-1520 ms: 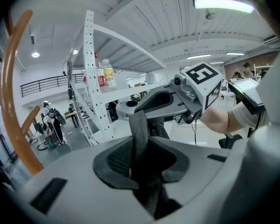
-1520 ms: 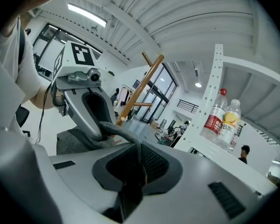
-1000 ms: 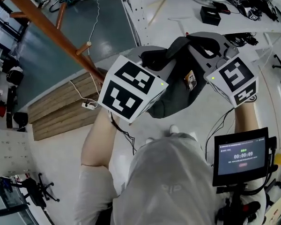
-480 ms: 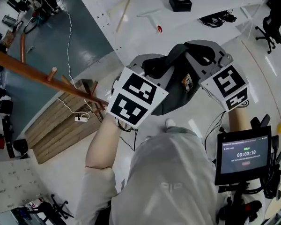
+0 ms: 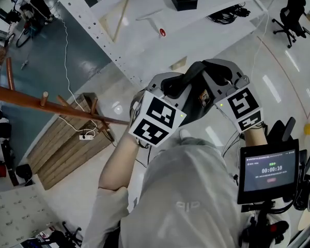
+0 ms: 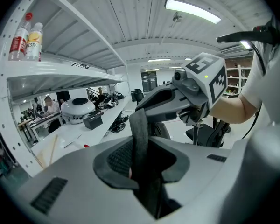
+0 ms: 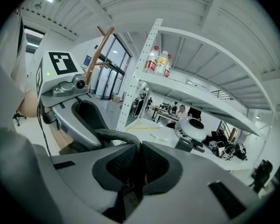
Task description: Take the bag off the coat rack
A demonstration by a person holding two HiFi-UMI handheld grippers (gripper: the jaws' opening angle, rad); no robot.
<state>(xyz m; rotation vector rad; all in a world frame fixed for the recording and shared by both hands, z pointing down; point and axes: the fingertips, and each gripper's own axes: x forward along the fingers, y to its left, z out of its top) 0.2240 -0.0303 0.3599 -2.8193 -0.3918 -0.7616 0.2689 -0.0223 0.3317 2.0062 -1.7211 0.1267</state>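
Note:
A dark grey bag (image 5: 194,109) hangs in the air between both grippers, apart from the brown wooden coat rack (image 5: 51,106) at the left. My left gripper (image 5: 171,84) is shut on the bag's dark strap (image 6: 140,129), which runs up between its jaws. My right gripper (image 5: 218,74) is shut on the other strap (image 7: 113,135). In the left gripper view the left gripper (image 6: 143,158) faces the right gripper (image 6: 179,101). In the right gripper view the right gripper (image 7: 139,160) faces the left gripper (image 7: 67,94), with the rack (image 7: 96,50) behind it.
A white shelving bench (image 5: 144,40) with a black box (image 5: 183,0) stands ahead. Wooden boards (image 5: 67,144) and a power strip (image 5: 86,136) lie at the rack's foot. A tablet screen (image 5: 268,172) is at lower right, an office chair (image 5: 289,9) at upper right.
The view has swung away from the coat rack, which has slid to the left edge. Both grippers stay shut on the straps and carry the bag towards the white bench.

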